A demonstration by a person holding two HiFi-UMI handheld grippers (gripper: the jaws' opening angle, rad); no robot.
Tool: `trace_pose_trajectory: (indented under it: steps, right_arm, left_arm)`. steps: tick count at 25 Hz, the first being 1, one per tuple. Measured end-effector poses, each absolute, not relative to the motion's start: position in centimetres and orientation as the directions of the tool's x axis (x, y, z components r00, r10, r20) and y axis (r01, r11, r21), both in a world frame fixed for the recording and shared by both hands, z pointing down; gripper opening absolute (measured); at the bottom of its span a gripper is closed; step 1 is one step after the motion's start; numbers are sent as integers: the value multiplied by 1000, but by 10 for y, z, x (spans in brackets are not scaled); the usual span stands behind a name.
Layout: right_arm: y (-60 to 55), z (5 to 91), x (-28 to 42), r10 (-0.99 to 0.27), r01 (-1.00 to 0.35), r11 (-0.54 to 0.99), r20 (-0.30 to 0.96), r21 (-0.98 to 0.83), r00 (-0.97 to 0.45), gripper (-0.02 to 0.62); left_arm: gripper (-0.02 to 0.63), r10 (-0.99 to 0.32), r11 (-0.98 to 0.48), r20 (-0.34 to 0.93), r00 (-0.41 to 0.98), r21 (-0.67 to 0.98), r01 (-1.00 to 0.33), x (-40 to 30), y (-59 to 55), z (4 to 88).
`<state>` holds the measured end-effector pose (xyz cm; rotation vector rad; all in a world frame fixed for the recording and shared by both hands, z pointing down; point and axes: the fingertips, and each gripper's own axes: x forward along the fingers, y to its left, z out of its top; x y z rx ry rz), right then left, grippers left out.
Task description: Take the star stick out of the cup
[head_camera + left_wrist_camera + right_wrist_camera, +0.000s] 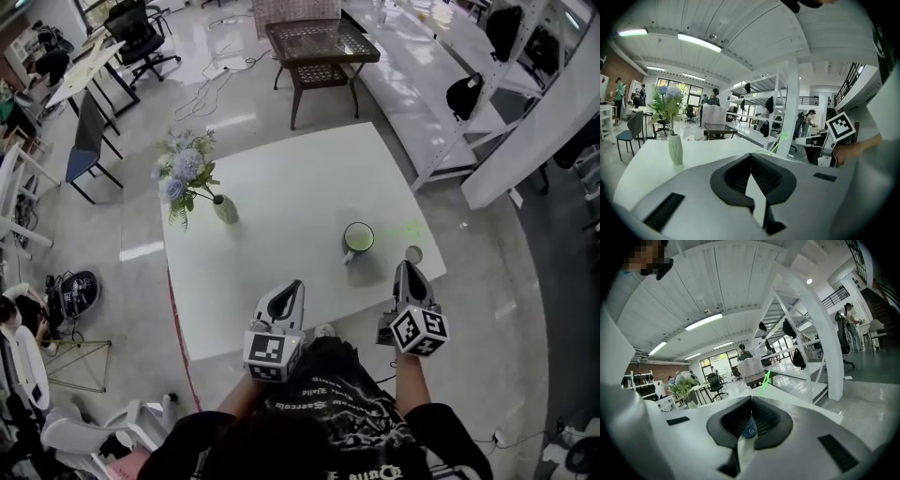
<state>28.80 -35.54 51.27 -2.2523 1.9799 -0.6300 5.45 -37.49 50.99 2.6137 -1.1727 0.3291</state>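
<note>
Two grippers hover at the near edge of the white table (281,187) in the head view, the left gripper (298,284) and the right gripper (406,266), both pointing away from the person. The green cup (358,238) stands upright on the right part of the table, a little beyond and between them. The star stick (403,228) sits in the cup and shows only as a faint pale green streak slanting out to the right. A small round thing (413,254) lies just past the right gripper's tip. A vase of flowers (223,208) stands far left.

Left gripper view: the jaws meet tip to tip with nothing held. Beyond them is the cup's rim, and the star stick (780,139) rises from it, thin and see-through green, to a star-shaped head.

Right gripper view: the jaws are closed together. A blue piece with a white swirl (750,430) shows in the slit below their tips; whether it is pinched cannot be told. The star stick (765,379) is a bright green slash far ahead.
</note>
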Motion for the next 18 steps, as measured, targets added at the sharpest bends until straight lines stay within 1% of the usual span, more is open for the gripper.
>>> trace_pose_trajectory:
  steps: [2, 3, 6, 7, 11, 17, 18]
  right_arm:
    - [-368, 520, 296, -962, -928, -146, 268, -344, 51, 26]
    - [-373, 523, 299, -961, -923, -138, 274, -359, 37, 49]
    - [-388, 529, 304, -958, -908, -121, 285, -400, 2, 154]
    - [-393, 532, 305, -958, -904, -119, 288, -410, -5, 165]
    - [-414, 541, 312, -956, -891, -112, 294, -439, -25, 178]
    - [-433, 550, 311, -954, -884, -95, 297, -457, -51, 175]
    - [-435, 551, 311, -954, -884, -91, 294, -458, -54, 166]
  left_arm:
    - [20, -701, -632, 298, 648, 161, -758, 62, -380, 509]
    - [19, -704, -625, 299, 644, 169, -762, 64, -382, 509]
    - [18, -712, -610, 309, 631, 173, -773, 65, -387, 514]
    - [18, -717, -604, 311, 624, 171, -778, 65, -389, 514]
    - [18, -740, -573, 319, 592, 160, -804, 64, -400, 513]
    - [18, -764, -529, 341, 548, 156, -834, 57, -408, 517]
    - [19, -766, -526, 341, 544, 153, -836, 55, -409, 520]
